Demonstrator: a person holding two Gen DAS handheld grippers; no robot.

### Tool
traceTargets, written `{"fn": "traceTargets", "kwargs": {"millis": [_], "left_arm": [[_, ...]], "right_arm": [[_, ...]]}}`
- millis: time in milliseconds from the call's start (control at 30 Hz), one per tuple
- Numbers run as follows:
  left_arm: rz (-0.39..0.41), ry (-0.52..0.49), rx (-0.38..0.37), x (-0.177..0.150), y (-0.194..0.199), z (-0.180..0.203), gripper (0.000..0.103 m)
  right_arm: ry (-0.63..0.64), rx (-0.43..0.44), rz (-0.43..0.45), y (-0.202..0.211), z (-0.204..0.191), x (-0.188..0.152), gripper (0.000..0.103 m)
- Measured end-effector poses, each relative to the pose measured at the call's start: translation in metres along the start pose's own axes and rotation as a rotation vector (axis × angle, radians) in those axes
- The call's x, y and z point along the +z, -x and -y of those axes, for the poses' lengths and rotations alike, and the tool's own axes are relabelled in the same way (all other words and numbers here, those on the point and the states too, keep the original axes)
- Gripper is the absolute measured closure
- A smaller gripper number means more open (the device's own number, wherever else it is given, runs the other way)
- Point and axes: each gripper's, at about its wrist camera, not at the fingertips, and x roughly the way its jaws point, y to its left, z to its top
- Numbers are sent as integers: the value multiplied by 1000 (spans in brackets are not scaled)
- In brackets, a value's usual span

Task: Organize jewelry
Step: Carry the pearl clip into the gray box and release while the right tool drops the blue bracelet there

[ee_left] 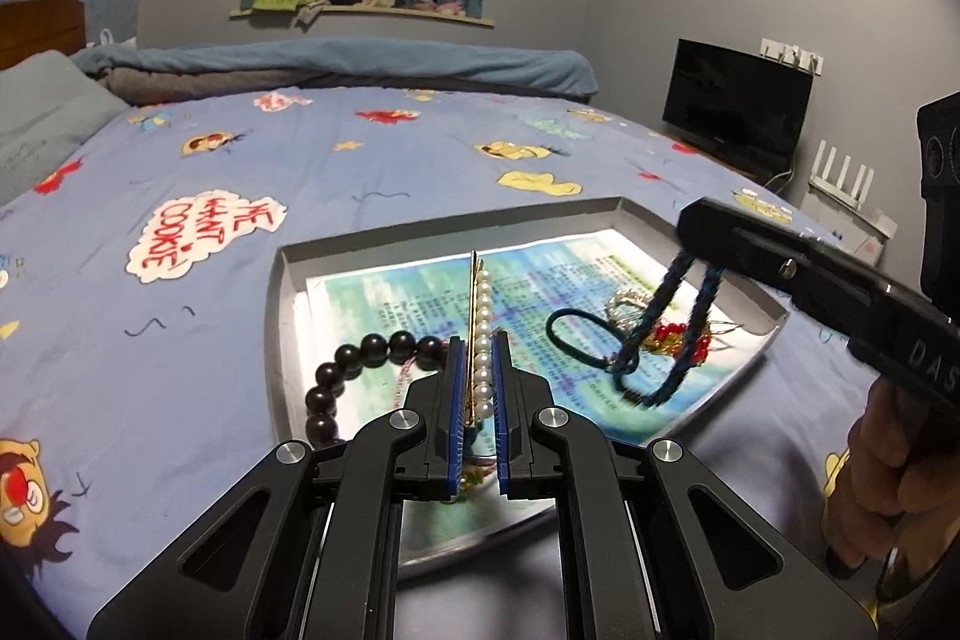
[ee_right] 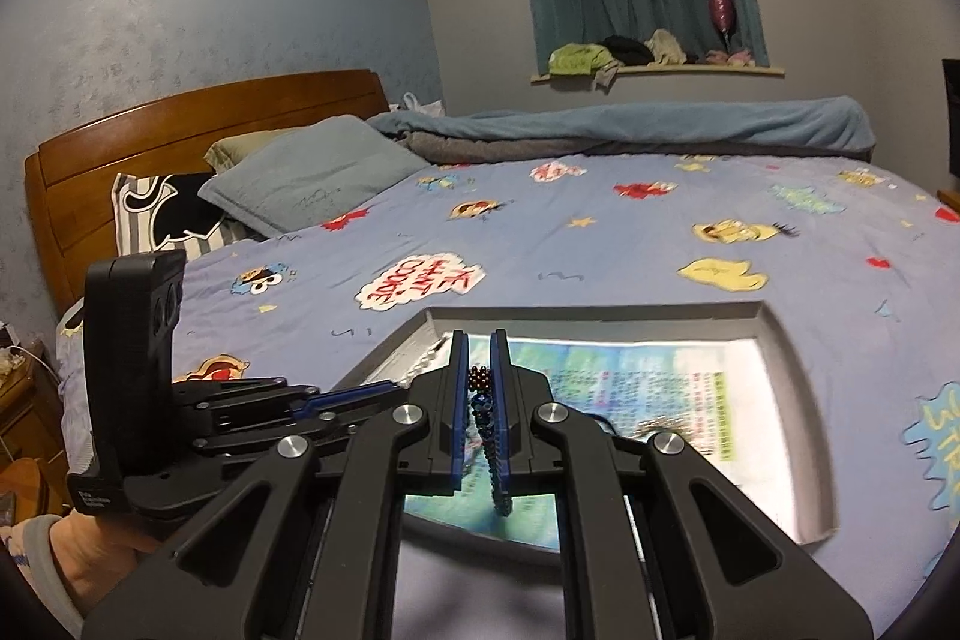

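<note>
1. Jaws of the left gripper [ee_left: 480, 346] are pinched on a pearl hair clip [ee_left: 482, 334], a gold bar lined with white pearls that juts forward from between the blue pads and reaches out over the tray.
2. Jaws of the right gripper [ee_right: 480, 346] are clamped on a blue beaded strand [ee_right: 489, 430]; its top, capped by a small cluster of dark red beads, sits between the pads, and from the left wrist view it hangs as a doubled loop below the tips, swinging just above the tray's paper.
3. Under both grippers lies a grey tray [ee_left: 288, 274] lined with a printed blue-green sheet [ee_left: 384, 292].
4. On that sheet, a bracelet of large dark beads [ee_left: 354, 358] curves along the tray's left side, just beside the left gripper's tips.
5. A dark hair tie [ee_left: 579, 340] lies near the tray's middle, with a tangle of red beads and clear sparkly pieces [ee_left: 672, 334] next to it, under the hanging strand.
6. The tray rests on a bed [ee_left: 180, 160] covered by a blue cartoon-print sheet.
7. A hand [ee_left: 870, 466] grips the right gripper's handle at the right edge of the left wrist view.
8. Far behind, a dark screen [ee_left: 735, 100] stands by the wall, and clothes lie heaped on a curtained window ledge [ee_right: 654, 70].
</note>
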Motion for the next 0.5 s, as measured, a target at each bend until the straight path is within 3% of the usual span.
{"fn": "traceTargets", "kwargs": {"millis": [133, 500], "left_arm": [[-16, 4, 4, -1, -4, -1, 94], [-112, 12, 9, -7, -25, -3, 94]], "right_arm": [[-4, 13, -49, -18, -3, -6, 96], [-40, -85, -197, -45, 15, -25, 96]]}}
